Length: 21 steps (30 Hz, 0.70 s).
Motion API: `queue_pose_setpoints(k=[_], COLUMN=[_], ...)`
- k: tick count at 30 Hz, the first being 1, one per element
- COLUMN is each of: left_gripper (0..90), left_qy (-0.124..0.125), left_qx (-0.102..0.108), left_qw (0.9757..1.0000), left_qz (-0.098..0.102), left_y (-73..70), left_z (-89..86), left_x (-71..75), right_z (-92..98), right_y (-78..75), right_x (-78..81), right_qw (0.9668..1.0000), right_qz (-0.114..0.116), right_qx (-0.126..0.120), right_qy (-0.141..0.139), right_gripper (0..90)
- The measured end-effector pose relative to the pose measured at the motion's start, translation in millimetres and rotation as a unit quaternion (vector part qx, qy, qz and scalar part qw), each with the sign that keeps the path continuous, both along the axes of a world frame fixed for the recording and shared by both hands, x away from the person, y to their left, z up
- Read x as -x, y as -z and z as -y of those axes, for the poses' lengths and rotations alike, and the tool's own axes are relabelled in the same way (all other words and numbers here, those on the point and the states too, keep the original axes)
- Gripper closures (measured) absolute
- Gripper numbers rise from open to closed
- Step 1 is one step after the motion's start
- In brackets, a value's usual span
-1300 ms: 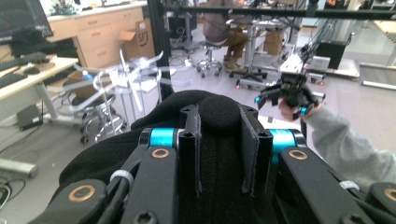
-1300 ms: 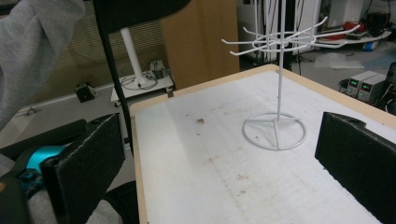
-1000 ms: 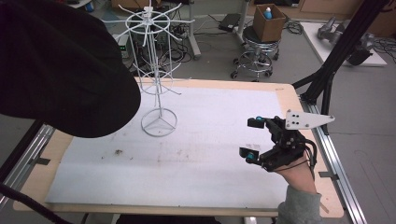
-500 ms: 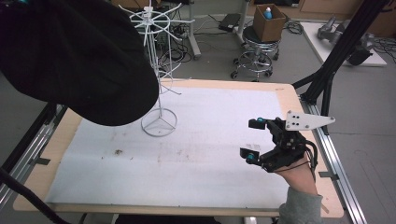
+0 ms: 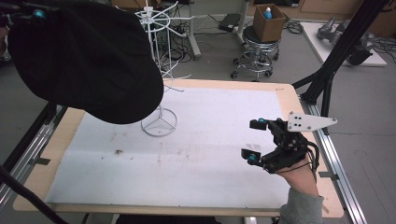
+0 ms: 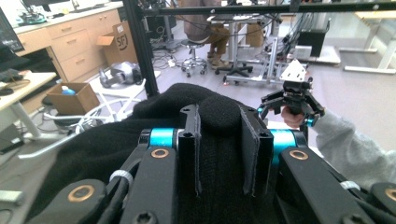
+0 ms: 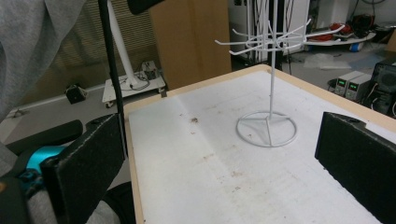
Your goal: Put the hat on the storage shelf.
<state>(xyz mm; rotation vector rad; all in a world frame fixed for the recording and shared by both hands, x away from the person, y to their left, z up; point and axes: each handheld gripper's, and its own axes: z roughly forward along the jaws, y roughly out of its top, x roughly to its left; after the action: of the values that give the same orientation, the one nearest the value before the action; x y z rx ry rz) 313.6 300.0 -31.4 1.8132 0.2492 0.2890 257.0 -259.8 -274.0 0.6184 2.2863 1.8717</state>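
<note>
Lab: rolling stools (image 5: 255, 56), cable tangles (image 5: 184, 35), cardboard boxes (image 5: 269, 22), wooden cabinets (image 6: 70, 42)

Beyond the jaws in the left gripper view the room opens onto a grey floor (image 6: 355, 93) with a round stool (image 6: 192, 56) and an office chair base (image 6: 236, 70) standing near each other. Left of the jaws runs a wooden drawer cabinet (image 6: 70, 42), with an open cardboard box (image 6: 70, 95) on the floor before it and a black upright post (image 6: 140, 51) rising between. In the high view the white tabletop (image 5: 210, 154) has a pale wooden rim, a metal rail (image 5: 338, 163) runs along its side, and a stool carrying a cardboard box (image 5: 268, 21) stands behind it among cables (image 5: 205, 28).
</note>
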Motion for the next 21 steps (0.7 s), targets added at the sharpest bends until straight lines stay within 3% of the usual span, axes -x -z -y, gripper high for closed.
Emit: queue_pose_setpoints(k=[2, 5, 8, 21], left_gripper=[71.6, 71.5, 71.4, 71.2], left_qy=[-0.006, -0.006, -0.011, -0.020], left_qx=[-0.012, -0.008, -0.020, -0.036], left_qw=[0.9999, 0.9998, 0.9995, 0.9975], left_qz=[-0.004, -0.014, -0.022, -0.057], left_y=[5.7, 14.3, 22.6, 69.5], left_z=[-1.4, -3.7, -6.2, -9.7], left_x=[-1.4, -2.7, -4.4, -13.1], right_z=[-0.3, -0.5, -2.1, -3.1], right_y=[0.7, 1.1, 1.4, 2.7], right_x=[-0.6, -1.0, -1.7, -3.4], right_qw=[1.0000, 1.0000, 1.0000, 1.0000], right_qz=[-0.002, -0.003, -0.001, -0.003], right_qx=[0.000, 0.001, 0.003, 0.004], right_qy=[0.000, 0.000, -0.001, -0.004], right_gripper=[0.7, 0.7, 0.7, 0.7])
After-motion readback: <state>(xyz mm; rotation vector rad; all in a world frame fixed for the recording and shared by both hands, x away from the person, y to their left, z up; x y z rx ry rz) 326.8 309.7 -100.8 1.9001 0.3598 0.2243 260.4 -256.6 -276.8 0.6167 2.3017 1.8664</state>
